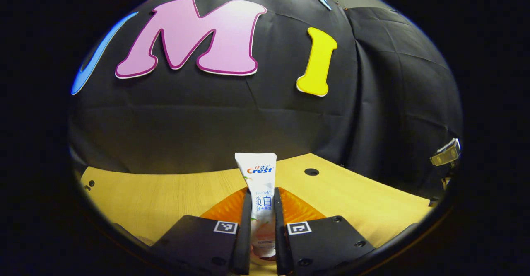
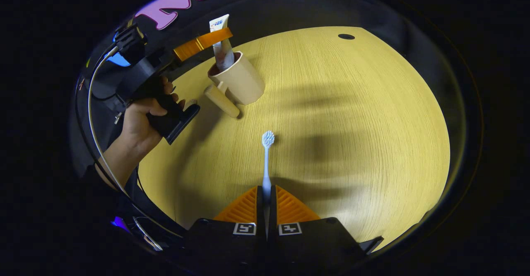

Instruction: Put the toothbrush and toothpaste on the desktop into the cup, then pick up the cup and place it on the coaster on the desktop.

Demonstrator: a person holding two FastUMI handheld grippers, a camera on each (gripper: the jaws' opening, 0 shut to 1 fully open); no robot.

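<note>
Toothpaste [image 1: 260, 193] stands clamped between the left hand-held gripper [image 1: 261, 226] fingers, lower end already inside the cup [image 2: 240, 81] but not let go. The right hand-held gripper [image 2: 266, 201] pinches the toothbrush [image 2: 267, 160], pointing ahead over the counter [image 2: 352, 122]; coaster placement remains.

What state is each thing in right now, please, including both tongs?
Toothpaste: upright, lower end inside the cup, gripped by the left tongs.
Cup: standing on the desktop, handle toward the camera in the right gripper view.
Toothbrush: gripped at the handle by the right tongs, bristle head pointing away, outside the cup.
Left tongs: shut on the toothpaste.
Right tongs: shut on the toothbrush.
Desktop: bears the cup.
</note>
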